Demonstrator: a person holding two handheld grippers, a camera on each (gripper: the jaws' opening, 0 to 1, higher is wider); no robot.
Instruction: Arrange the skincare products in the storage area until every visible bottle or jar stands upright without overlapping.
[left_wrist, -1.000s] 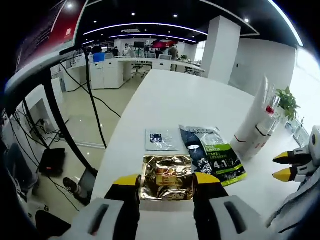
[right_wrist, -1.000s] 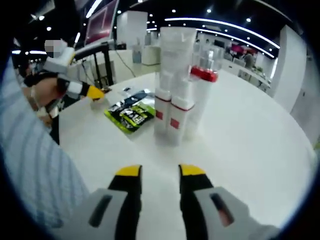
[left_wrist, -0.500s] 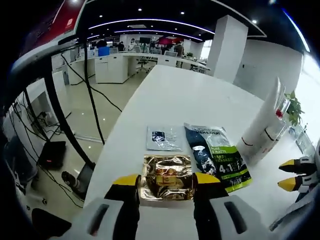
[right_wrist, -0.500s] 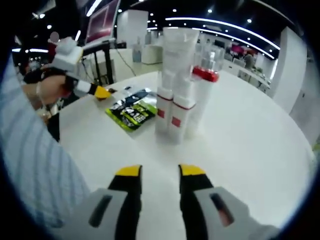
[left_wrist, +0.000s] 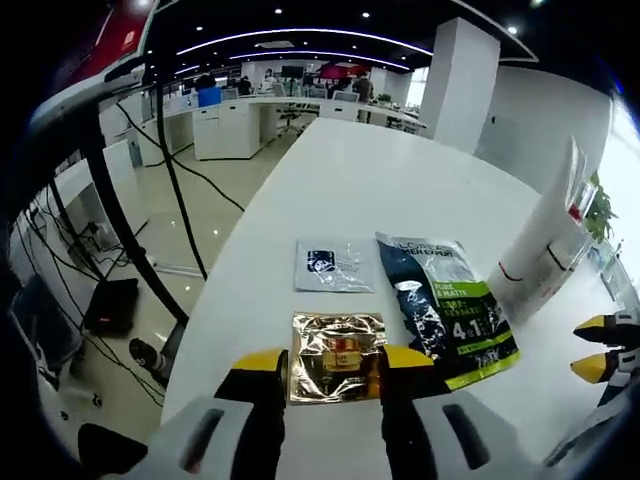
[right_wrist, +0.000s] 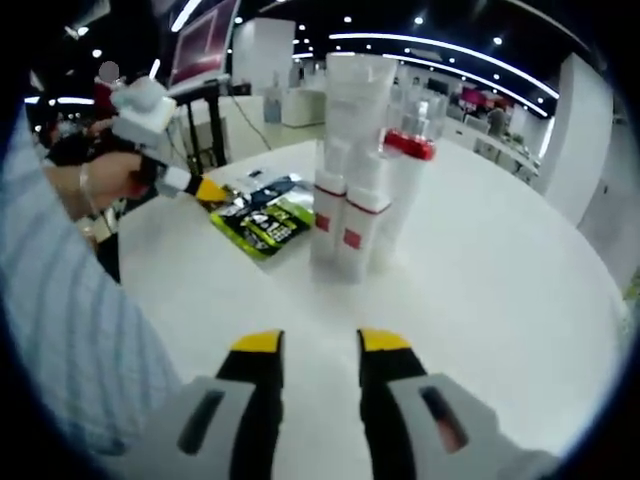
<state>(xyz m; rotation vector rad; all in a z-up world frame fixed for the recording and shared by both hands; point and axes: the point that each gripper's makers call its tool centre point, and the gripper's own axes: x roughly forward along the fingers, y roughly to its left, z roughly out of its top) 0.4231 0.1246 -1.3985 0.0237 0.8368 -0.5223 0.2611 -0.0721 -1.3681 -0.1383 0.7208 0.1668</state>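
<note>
Tall white bottles (right_wrist: 352, 170) stand close together in the upper middle of the right gripper view. Beside them, left, lies a green packet (right_wrist: 262, 222). The right gripper (right_wrist: 320, 343) is spread apart. The left gripper (left_wrist: 333, 362) maybe touches a gold packet (left_wrist: 338, 355).

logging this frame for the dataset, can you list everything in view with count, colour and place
gold sachet: 1, gold foil, flat on the table just ahead of the left tongs
dark sachet: 1, black and green, flat beside the gold one
pale sachet: 1, silvery with a dark patch, flat beyond the gold one
tubes: a tight upright cluster, white with red bands, mid table; exact count unclear
table: 1, white
left tongs: black with yellow tips, open
right tongs: black with yellow tips, open, nothing between them
hand: 1, holding the left tongs
</note>
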